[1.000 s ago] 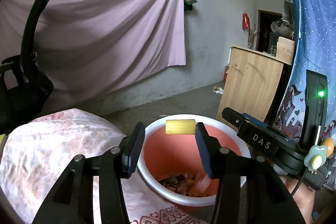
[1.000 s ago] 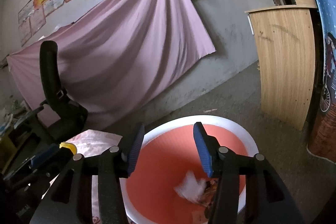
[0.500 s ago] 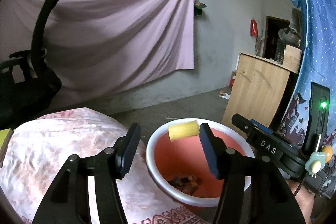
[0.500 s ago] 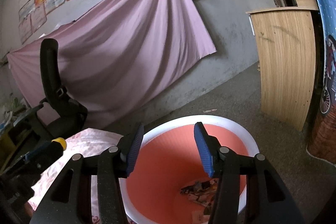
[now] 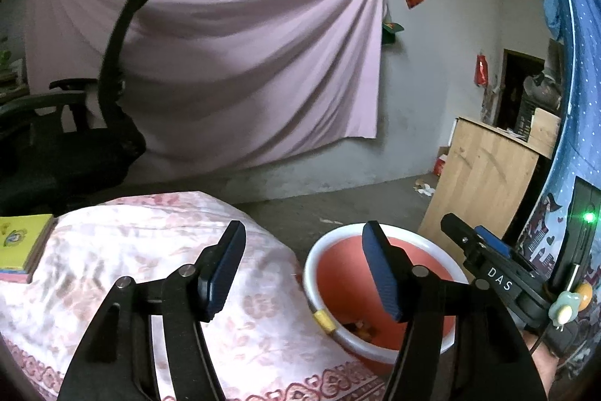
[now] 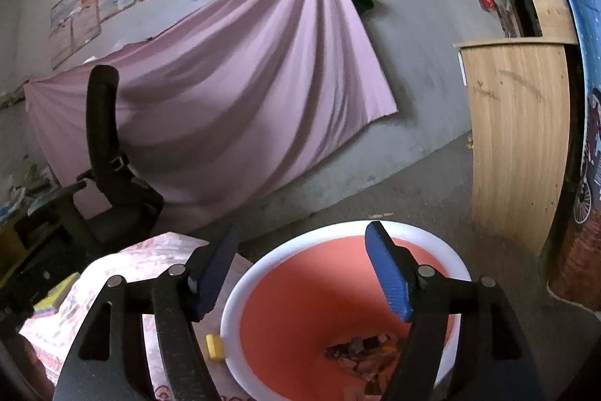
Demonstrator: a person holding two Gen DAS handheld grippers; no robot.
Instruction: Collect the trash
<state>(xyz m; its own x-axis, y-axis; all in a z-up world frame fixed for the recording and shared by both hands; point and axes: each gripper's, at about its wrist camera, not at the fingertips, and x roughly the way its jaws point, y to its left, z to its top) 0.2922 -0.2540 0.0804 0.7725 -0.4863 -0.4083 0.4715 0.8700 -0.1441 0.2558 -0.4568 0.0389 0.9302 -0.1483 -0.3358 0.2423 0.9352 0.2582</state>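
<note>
Resting now against basin (image 5: pixel 379 337): yellow piece (image 5: pixel 324 321).

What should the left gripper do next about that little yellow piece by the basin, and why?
Probably reach down and pick the yellow piece up again. It lies on the flowered cloth just outside the basin's white rim, not among the trash inside, and the left gripper hangs open and empty above it.

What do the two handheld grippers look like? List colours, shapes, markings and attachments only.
Both the left gripper and the right gripper have black angular linkage arms with silver pivot pins and flat, dark blue ribbed finger pads. From the left wrist view, the right gripper's body carries white "DAS" lettering, a green indicator light and a small pastel charm.
</note>
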